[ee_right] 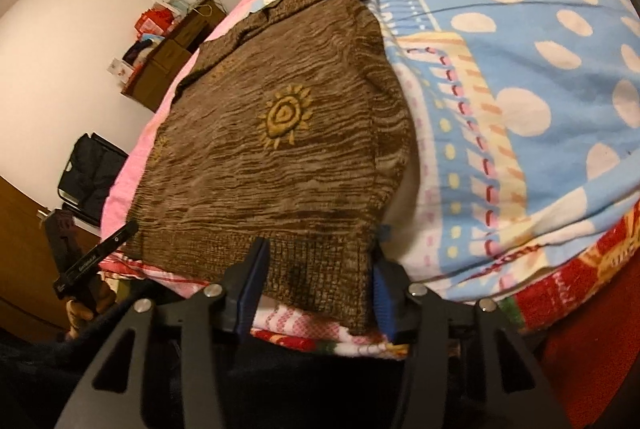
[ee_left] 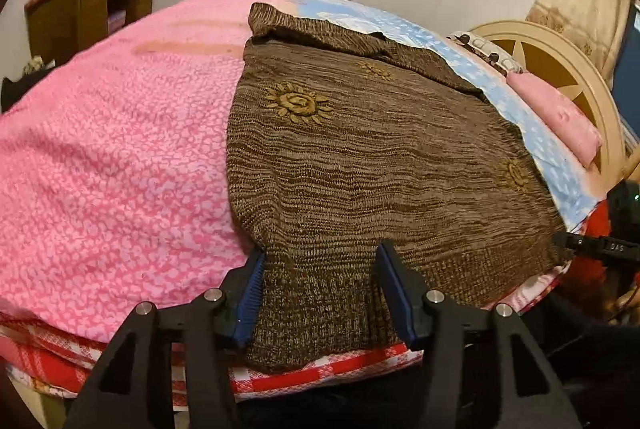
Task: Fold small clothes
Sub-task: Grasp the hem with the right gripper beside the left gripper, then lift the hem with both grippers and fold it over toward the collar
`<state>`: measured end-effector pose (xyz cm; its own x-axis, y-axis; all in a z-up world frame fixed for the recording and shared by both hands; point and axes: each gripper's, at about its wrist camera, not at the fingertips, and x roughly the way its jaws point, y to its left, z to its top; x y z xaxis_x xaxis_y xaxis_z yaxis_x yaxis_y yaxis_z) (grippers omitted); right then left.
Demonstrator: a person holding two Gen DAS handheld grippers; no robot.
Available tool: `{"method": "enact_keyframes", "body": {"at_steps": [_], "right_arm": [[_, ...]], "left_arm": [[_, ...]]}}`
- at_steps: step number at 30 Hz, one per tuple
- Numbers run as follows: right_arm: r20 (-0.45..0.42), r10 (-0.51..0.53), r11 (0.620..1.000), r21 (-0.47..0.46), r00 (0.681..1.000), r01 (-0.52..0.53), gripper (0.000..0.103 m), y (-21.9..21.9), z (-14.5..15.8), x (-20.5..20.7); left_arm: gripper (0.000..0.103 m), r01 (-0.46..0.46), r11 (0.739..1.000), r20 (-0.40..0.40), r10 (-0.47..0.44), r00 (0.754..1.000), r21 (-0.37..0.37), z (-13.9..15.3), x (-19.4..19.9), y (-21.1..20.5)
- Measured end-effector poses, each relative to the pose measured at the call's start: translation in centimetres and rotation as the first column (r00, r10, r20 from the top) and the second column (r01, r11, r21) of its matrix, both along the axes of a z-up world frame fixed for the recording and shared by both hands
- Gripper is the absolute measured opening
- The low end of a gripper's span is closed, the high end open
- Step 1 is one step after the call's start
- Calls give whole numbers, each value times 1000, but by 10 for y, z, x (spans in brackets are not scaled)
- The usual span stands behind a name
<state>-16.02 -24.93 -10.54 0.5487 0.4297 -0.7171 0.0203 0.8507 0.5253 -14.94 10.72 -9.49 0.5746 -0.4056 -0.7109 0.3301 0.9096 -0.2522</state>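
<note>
A brown knitted sweater (ee_left: 360, 149) with yellow sun motifs lies flat on the bed, its ribbed hem at the near edge. My left gripper (ee_left: 322, 251) is open at the hem's left corner, with the ribbed band lying between its blue pads (ee_left: 250, 293) and neither pad pressing it. In the right wrist view the same sweater (ee_right: 288, 149) fills the middle. My right gripper (ee_right: 322, 239) is open at the hem's right corner, its right fingertip partly tucked beside the sweater's edge. Each view shows the other gripper: the right gripper (ee_left: 592, 247) and the left gripper (ee_right: 96, 257).
The sweater lies across a pink blanket (ee_left: 120, 149) and a blue spotted cover (ee_right: 520, 69). A cream headboard (ee_left: 560, 69) and a pink pillow (ee_left: 560, 121) are at one end. A wooden cabinet (ee_left: 88, 13) stands by the wall, and a black chair (ee_right: 92, 177) stands beside the bed.
</note>
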Motion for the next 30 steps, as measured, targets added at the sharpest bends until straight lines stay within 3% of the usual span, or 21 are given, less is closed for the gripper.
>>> {"method": "enact_keyframes", "body": {"at_steps": [2,3,4,5,8,11,20,25,30], "right_arm": [[-1,7,999,-38,1000,-7,46,5,1,1],[-3,5,998,-67,1000,-5,36,6,1,1],[-7,-1,995,-97,1000,1,28,6,0,2],[-12,-8,992,-124,1000,7,13,6,-1,2],[-14,-23,994,-106,1000,21,10,0,-2,2],[-3,-7,992,-123,1000,6,9,3,2,1],[115,-36,988,153,993,18,9,-20,38,1],[151,-79,975,217,985,45,9,-27,50,11],[177,-107,971,228,978,65,9,-36,60,20]], "left_arm": [[53,-11,999,-6,11,1000,-32,-1,1,4],[48,-21,999,-9,21,1000,-45,-1,2,7],[28,-40,998,-12,40,999,-51,-2,4,10],[9,-66,996,-30,64,998,-61,-4,7,16],[8,-102,981,-84,89,992,-166,-8,11,33],[8,-107,978,-80,93,992,-179,0,13,34],[8,-102,930,-33,97,995,-353,50,19,45],[8,-81,938,33,98,995,-336,71,27,37],[8,-83,928,17,95,995,-362,75,41,34]]}}
